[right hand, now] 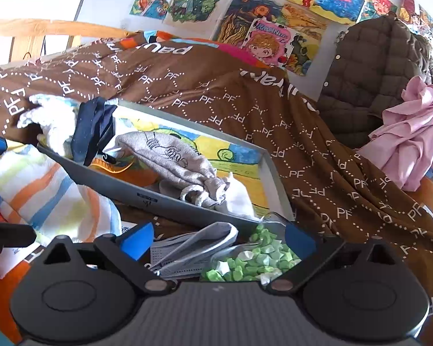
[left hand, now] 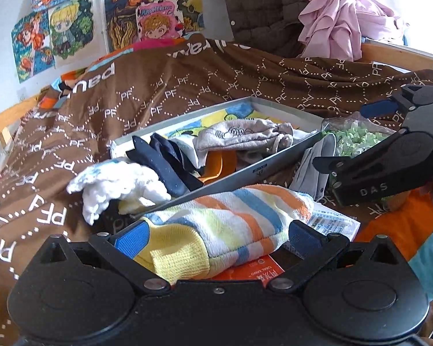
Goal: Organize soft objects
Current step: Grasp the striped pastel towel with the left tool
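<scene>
A striped towel (left hand: 228,219) lies on the bed in front of a grey tray (left hand: 245,173), between the wide-open fingers of my left gripper (left hand: 216,235); it also shows in the right wrist view (right hand: 43,196). The tray (right hand: 271,178) holds a grey drawstring pouch (right hand: 173,155), dark navy cloth (right hand: 92,127) and a white fluffy cloth (left hand: 115,187) over its rim. My right gripper (right hand: 219,236) is open above a grey face mask (right hand: 193,245) and a clear bag of green paper stars (right hand: 254,262). The right gripper (left hand: 389,144) shows at the right of the left wrist view.
A brown patterned quilt (left hand: 158,92) covers the bed. A brown padded jacket (right hand: 369,80) and pink cloth (right hand: 412,132) lie at the far side. An orange packet (left hand: 251,271) and a printed paper (left hand: 332,222) lie under the towel. Posters hang on the wall.
</scene>
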Demonstrator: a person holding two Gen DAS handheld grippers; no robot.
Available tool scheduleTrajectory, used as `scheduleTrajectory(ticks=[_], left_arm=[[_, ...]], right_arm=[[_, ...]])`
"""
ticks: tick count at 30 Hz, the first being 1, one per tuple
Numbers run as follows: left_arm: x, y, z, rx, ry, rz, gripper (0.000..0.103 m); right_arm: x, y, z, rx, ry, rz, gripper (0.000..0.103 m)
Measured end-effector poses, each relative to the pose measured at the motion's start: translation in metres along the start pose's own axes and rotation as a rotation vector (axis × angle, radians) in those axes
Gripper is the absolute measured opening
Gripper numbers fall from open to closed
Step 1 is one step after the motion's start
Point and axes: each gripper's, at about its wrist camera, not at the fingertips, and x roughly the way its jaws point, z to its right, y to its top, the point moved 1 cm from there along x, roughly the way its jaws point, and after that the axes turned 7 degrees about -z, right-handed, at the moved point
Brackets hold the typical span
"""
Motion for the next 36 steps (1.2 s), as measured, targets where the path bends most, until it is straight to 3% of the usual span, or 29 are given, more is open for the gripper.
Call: scheduleTrajectory(ticks=[11,21,29,31,36], left_arm=[[0.013,-0.002,0.002,-0.007,-0.039,-0.021,0.102],[0.014,-0.004,0.001,-0.015,-0.042,-0.004,0.092],[0.011,-0.004,-0.002,-0.065,-0.083,0.027,0.084],[0.011,-0.005,-0.002,-0.068,-0.082,0.03,0.078],[0.01,-0.005,-0.003,-0.082,-0.082,0.039,0.061]], right_arm=[[0.024,0.004,-0.007,-0.019,-0.018,-0.03,0.09],[0.035,0.002,-0.018,-0.08,-0.047,-0.07,0.075],[0.035,0.001,-0.024,-0.129,-0.104,-0.081,0.046],[0.035,0.001,-0.025,-0.142,-0.123,-0.082,0.035],[0.033,0.0,-0.028,-0.166,-0.15,-0.086,0.024]])
